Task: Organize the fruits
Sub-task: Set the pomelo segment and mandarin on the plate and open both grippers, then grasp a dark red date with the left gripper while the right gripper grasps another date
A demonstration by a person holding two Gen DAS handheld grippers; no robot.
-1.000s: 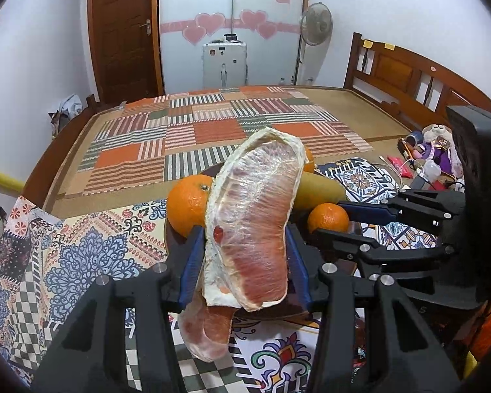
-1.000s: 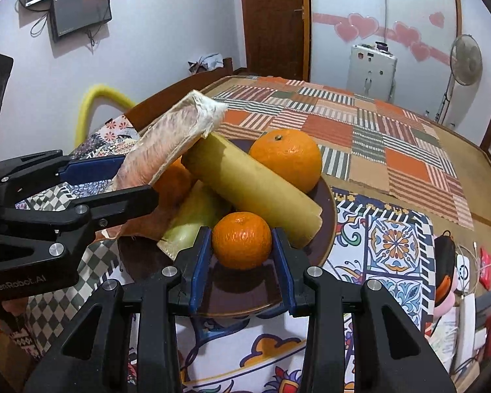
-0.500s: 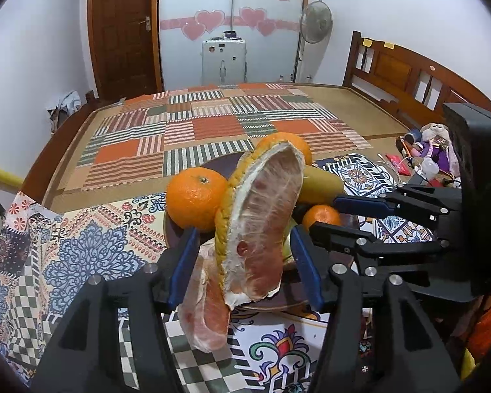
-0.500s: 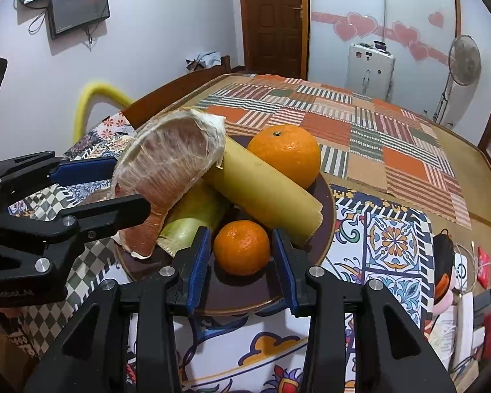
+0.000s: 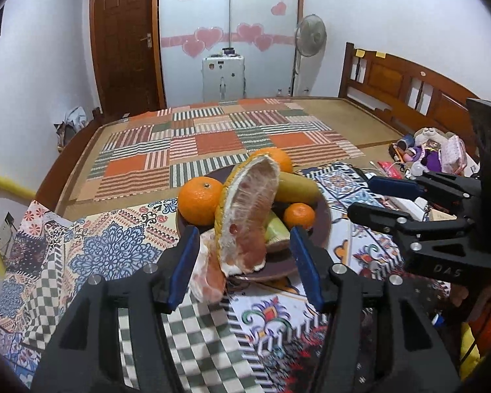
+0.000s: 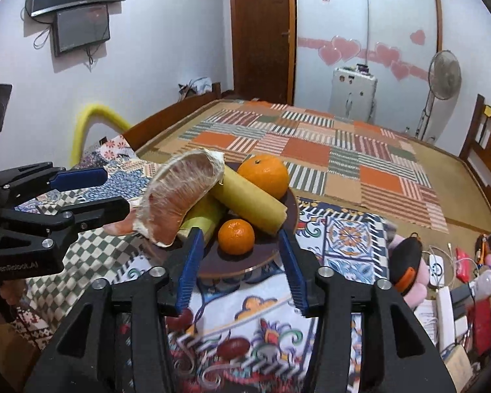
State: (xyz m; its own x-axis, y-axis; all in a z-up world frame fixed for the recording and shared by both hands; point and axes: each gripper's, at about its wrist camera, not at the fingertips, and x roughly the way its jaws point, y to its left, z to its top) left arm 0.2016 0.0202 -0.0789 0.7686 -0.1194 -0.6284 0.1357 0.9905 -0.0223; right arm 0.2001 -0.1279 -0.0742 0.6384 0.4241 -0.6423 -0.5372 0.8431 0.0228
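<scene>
Pomelo [image 5: 245, 216] leans upright on plate [image 5: 324, 226], dead ahead of gaping left tongs [image 5: 245, 255]; right tongs [image 6: 239, 268] gape too.

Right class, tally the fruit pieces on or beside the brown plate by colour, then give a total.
Orange citrus: 3
Pink pomelo pieces: 2
Yellow piece: 1
Green piece: 1
Total: 7
</scene>
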